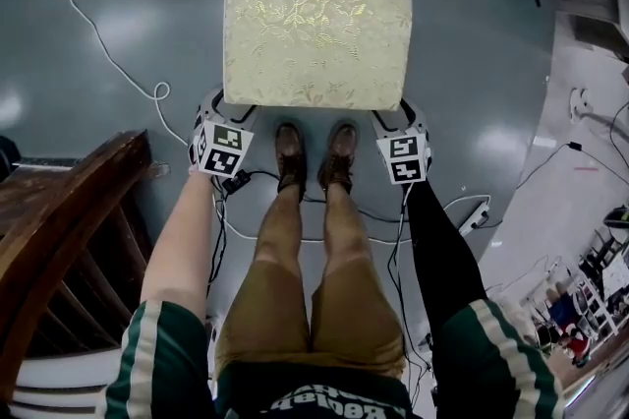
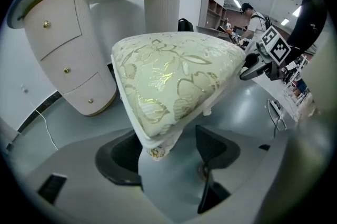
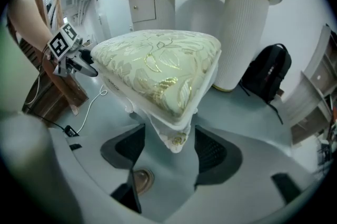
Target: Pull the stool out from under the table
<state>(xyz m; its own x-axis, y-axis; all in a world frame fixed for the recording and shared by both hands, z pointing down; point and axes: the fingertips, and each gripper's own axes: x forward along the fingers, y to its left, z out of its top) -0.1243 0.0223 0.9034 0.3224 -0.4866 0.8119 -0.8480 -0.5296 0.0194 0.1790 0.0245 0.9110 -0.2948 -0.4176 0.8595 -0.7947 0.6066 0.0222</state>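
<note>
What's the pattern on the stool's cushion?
The cushion is pale cream with shiny gold flowers and leaves, clearest in the left gripper view.

Grey floor (image 1: 472, 63) bears stool (image 1: 316, 41), white cable (image 1: 98, 43), backpack (image 3: 268, 73).

A piece of dark wooden furniture (image 1: 69, 210) stands on the grey floor (image 1: 491, 63). Just beyond its far corner a thin white cable (image 1: 98, 43) makes a loop. Well apart from it, on the opposite side, are a white power strip (image 1: 475, 215) and a black backpack (image 3: 271, 78)
</note>
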